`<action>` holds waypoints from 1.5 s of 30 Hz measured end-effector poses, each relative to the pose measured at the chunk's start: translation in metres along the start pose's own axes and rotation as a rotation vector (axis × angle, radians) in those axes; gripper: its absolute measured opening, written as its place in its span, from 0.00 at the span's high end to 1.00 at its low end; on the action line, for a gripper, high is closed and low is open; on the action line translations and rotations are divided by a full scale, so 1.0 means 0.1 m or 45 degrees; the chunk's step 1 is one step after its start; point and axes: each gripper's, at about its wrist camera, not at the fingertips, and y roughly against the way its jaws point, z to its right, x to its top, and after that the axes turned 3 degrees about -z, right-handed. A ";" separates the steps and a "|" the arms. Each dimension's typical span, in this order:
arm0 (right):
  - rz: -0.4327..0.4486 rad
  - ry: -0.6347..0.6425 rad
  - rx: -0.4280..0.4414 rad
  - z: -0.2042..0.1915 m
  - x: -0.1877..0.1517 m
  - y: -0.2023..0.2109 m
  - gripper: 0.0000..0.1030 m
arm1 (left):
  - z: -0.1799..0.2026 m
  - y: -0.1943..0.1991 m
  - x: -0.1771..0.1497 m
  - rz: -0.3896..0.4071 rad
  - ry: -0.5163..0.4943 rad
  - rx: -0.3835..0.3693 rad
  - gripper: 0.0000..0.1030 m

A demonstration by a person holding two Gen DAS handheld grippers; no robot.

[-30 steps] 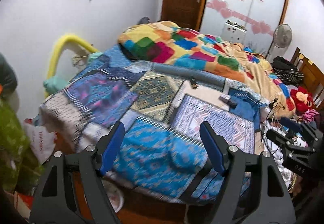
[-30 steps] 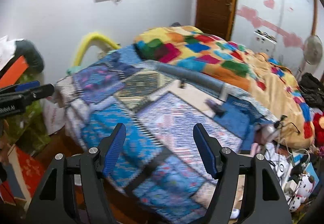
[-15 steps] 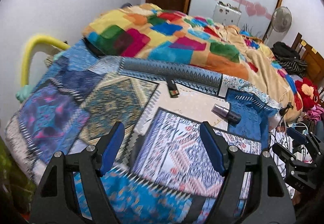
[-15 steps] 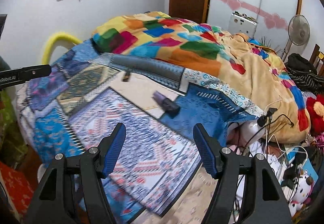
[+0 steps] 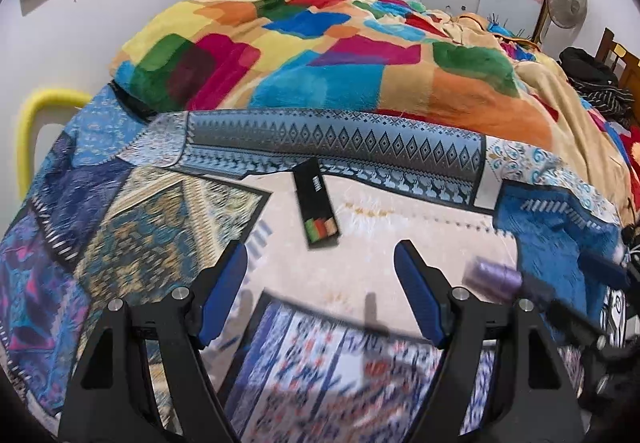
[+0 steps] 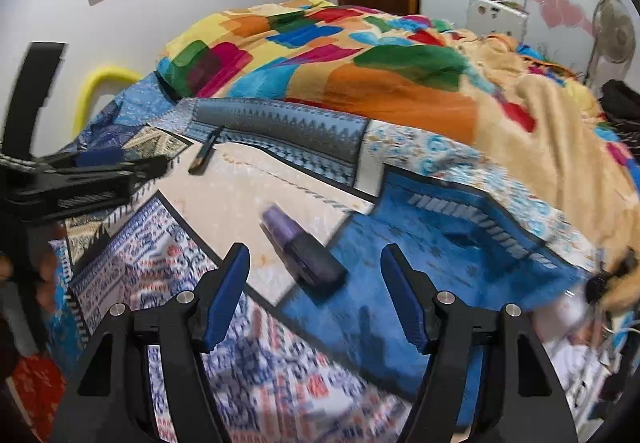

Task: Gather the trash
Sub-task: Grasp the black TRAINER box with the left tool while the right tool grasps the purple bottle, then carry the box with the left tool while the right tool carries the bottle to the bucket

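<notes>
Left-wrist view: the left gripper [image 5: 320,295] points down at a bed [image 5: 120,243] covered in patchwork cloth, its blue-padded fingers [image 5: 224,295] spread apart with nothing between them. Just ahead of the gripper, slightly toward its left finger, a flat black box [image 5: 317,203] with coloured squares at its near end lies on a cream patch of the cover, clear of both pads. To the right of the right finger lies a purple-and-black bottle [image 5: 494,277], blurred, with the dark frame of the right gripper [image 5: 600,307] beside it at the picture's edge. Beyond the box, a multicoloured blanket [image 5: 320,59] is heaped across the far part of the bed.

Right-wrist view: the right gripper [image 6: 316,291] is likewise spread wide and empty. The purple-and-black bottle [image 6: 300,247] lies on its side directly ahead, between the lines of the two fingers but short of the pads, across the border of the cream and blue patches. The black box [image 6: 204,155] lies farther ahead to the left, near the tips of the left gripper [image 6: 120,167], which enters from the left edge with a hand [image 6: 44,275] beneath it.
</notes>
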 end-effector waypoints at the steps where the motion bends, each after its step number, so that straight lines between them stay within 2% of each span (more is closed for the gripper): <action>1: -0.003 0.007 0.001 -0.01 0.01 -0.04 0.39 | 0.03 -0.08 0.04 -0.001 -0.004 0.004 0.31; 8: -0.073 0.000 0.027 -0.06 -0.02 -0.39 0.52 | 0.06 -0.45 0.12 -0.052 0.007 0.032 0.50; 11: -0.085 0.014 0.015 -0.06 -0.03 -0.45 0.55 | 0.06 -0.53 0.12 -0.050 0.009 0.070 0.52; 14: -0.093 0.047 0.000 -0.09 -0.04 -0.47 0.55 | 0.00 -0.56 0.12 -0.040 0.078 0.044 0.57; 16: -0.090 0.079 -0.032 -0.14 -0.05 -0.48 0.59 | -0.03 -0.55 0.12 -0.033 0.105 0.062 0.65; 18: -0.089 0.097 -0.051 -0.17 -0.06 -0.48 0.69 | -0.04 -0.54 0.11 -0.041 0.093 0.028 0.69; 19: -0.091 0.106 -0.060 -0.19 -0.07 -0.47 0.72 | -0.04 -0.52 0.10 -0.050 0.075 -0.003 0.77; 20: -0.093 0.105 -0.064 -0.20 -0.08 -0.47 0.76 | -0.05 -0.51 0.09 -0.061 0.065 -0.027 0.77; 24: -0.096 0.081 -0.050 -0.27 -0.14 -0.44 0.77 | -0.06 -0.42 0.01 -0.109 0.065 -0.097 0.78; 28: -0.101 0.045 -0.062 -0.33 -0.22 -0.37 0.77 | -0.07 -0.28 -0.11 -0.167 0.089 -0.194 0.78; 31: -0.085 0.016 -0.089 -0.36 -0.26 -0.23 0.77 | -0.03 -0.08 -0.21 -0.166 0.054 -0.220 0.78; 36: -0.077 -0.081 -0.064 -0.33 -0.29 0.03 0.77 | 0.07 0.39 -0.41 -0.121 -0.044 -0.211 0.78; 45: -0.027 -0.126 -0.114 -0.36 -0.28 0.62 0.77 | 0.06 1.40 -0.69 0.002 -0.090 -0.206 0.78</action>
